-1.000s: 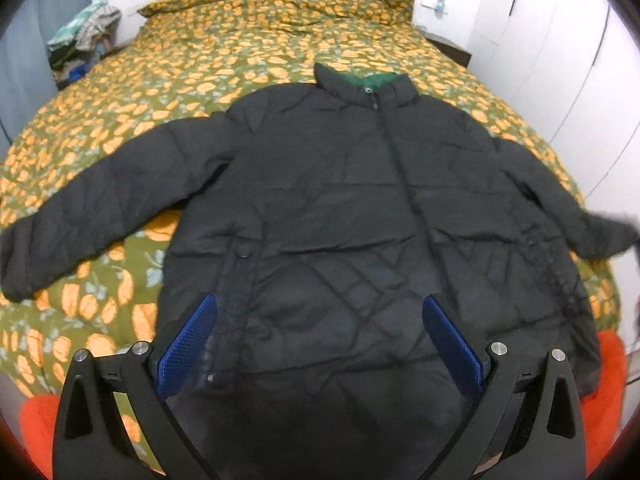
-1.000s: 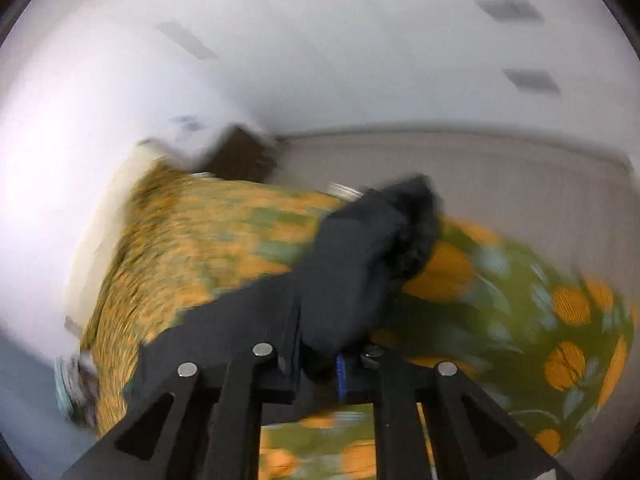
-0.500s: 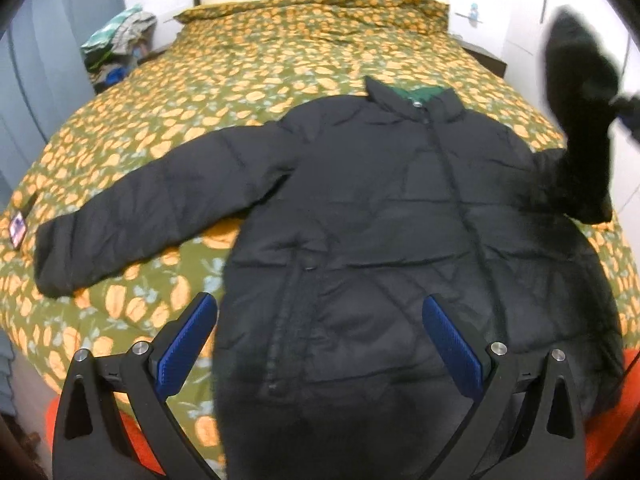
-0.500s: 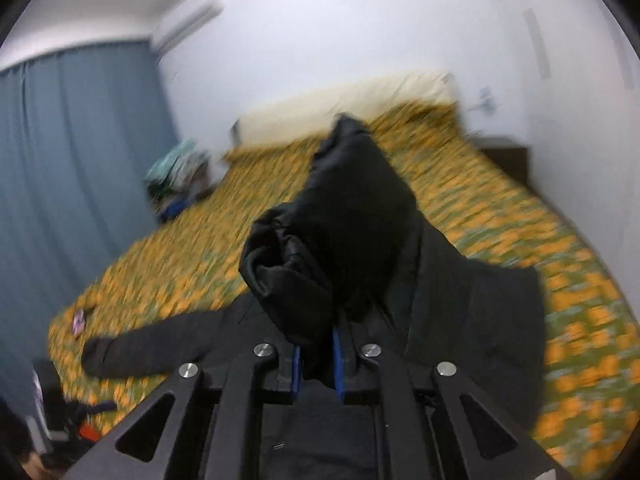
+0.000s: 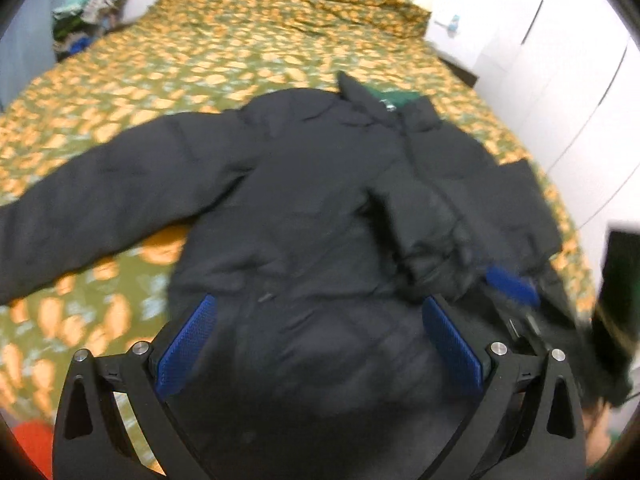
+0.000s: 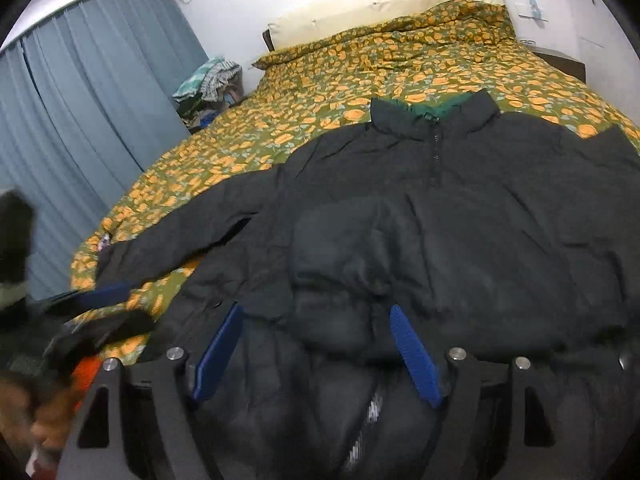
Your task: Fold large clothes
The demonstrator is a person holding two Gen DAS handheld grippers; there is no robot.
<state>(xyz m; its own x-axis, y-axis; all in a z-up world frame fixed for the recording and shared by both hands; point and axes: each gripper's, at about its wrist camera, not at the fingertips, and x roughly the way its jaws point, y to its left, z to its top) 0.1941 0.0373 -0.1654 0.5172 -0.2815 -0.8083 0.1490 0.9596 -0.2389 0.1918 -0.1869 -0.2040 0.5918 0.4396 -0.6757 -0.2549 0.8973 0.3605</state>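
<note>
Both jaws gape: my right hand-held gripper [image 6: 316, 348] and left hand-held gripper [image 5: 320, 344] grasp nothing above the black jacket [image 6: 440, 216] on the bed [image 6: 360, 64]. One sleeve [image 6: 360, 248] lies folded across its front. Next I think I grab the other sleeve [image 5: 100, 196].

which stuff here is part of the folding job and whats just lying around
Job: black jacket, its folded-in sleeve, its spread sleeve, left hand-held gripper, right hand-held gripper.

Lying about: clothes pile, pillow, curtain, floral bedspread underneath.
</note>
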